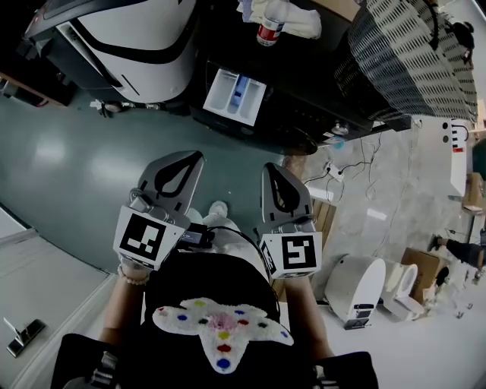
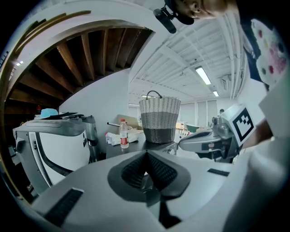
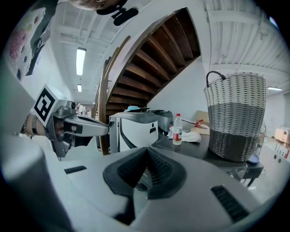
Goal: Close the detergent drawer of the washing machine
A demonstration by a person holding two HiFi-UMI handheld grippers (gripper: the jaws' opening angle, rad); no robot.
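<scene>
The detergent drawer stands pulled out from the front of the black washing machine, its white compartments showing. My left gripper and right gripper are held side by side short of the drawer, apart from it and pointing toward it. Both are shut with nothing between the pads. In the left gripper view the closed left gripper fills the foreground, with the right gripper beside it. The right gripper view shows the closed right gripper and the left gripper beside it. Neither gripper view shows the drawer.
A woven laundry basket and a water bottle stand on the machine's dark top, next to a white cloth. A white and grey appliance stands to the left. Cables and white devices lie on the floor at right.
</scene>
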